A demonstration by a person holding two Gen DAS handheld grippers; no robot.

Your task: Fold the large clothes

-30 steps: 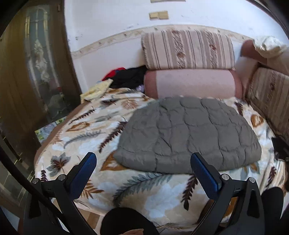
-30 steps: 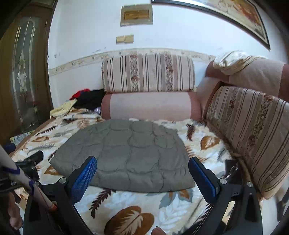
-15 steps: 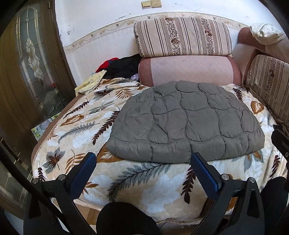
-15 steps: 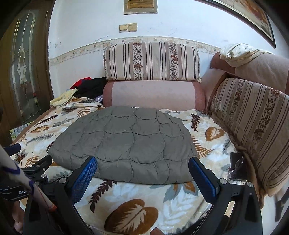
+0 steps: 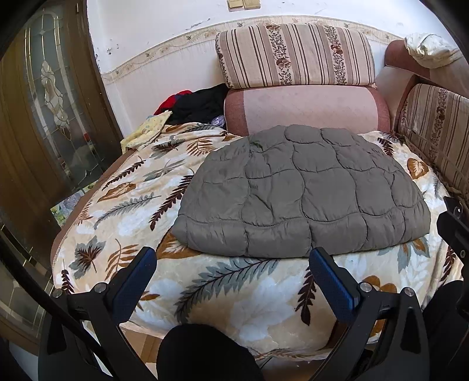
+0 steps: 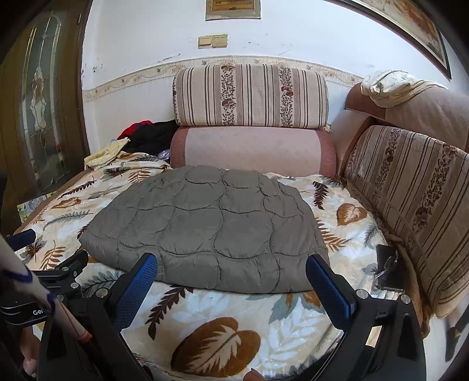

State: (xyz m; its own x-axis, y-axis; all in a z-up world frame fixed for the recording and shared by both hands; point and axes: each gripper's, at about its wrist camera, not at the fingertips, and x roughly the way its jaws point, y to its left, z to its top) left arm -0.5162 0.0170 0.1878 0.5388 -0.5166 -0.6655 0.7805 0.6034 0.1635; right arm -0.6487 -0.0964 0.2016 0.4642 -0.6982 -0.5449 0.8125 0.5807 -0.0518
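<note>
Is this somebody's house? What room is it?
Probably a living or sitting room in a home. A sofa-like seat with striped cushions is covered by a leaf-print blanket, a grey quilted jacket lies on it, and a framed picture hangs on the wall.

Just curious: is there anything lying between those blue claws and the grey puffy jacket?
Nothing but the leaf-print blanket; in both views it runs bare from each open gripper to the grey quilted jacket.
</note>
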